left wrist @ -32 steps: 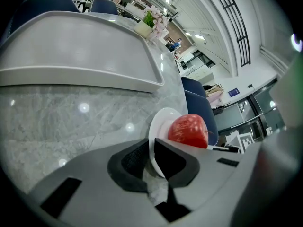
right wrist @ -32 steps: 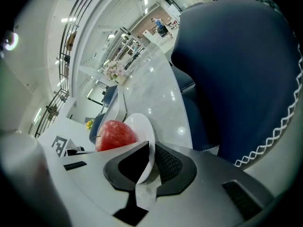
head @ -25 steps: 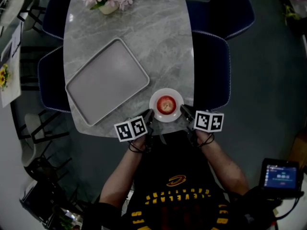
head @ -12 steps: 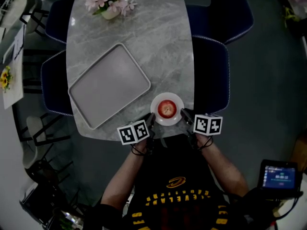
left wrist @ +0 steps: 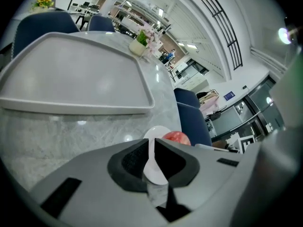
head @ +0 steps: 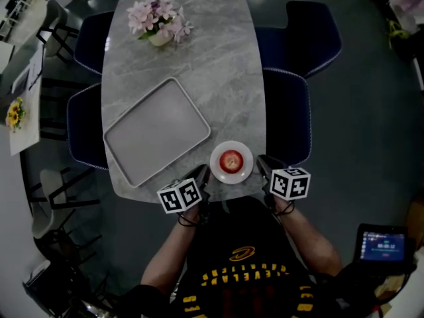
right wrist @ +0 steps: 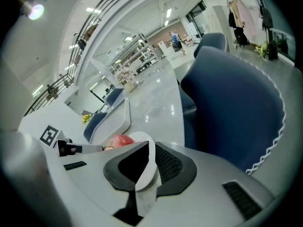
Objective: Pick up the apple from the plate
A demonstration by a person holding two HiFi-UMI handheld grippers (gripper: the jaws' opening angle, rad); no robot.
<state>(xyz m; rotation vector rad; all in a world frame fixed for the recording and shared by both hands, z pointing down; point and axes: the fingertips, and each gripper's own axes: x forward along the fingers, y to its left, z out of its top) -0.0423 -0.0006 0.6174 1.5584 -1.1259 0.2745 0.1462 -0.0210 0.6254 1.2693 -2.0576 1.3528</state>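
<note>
A grey marble-patterned table [head: 218, 65] runs from the top of the head view down to its centre, with dark blue chairs [head: 288, 111] tucked in along both of its long sides. On the table's left half lies a large, empty grey tray [head: 156, 131], set at a slant. Near the top of the frame stands a small pot of pink flowers [head: 159, 20]. Just right of the tray's lower corner, close to the table's near edge, sits a small white plate [head: 244, 171], and the red apple [head: 230, 160] rests in the middle of it. The left gripper [head: 203, 173] hangs at the table edge just lower left of the plate, and the right gripper [head: 261, 162] just lower right of it, past the table's edge, so the plate lies between the two. Neither touches the plate or the apple. In the left gripper view the dark pads are drawn together to a thin slit with nothing held; the plate and the apple show just beyond the tips. The right gripper view shows the same: jaws closed to a narrow slit, empty, the apple a little to their left. At the lower right of the head view sits a small lit screen [head: 383, 244].
</note>
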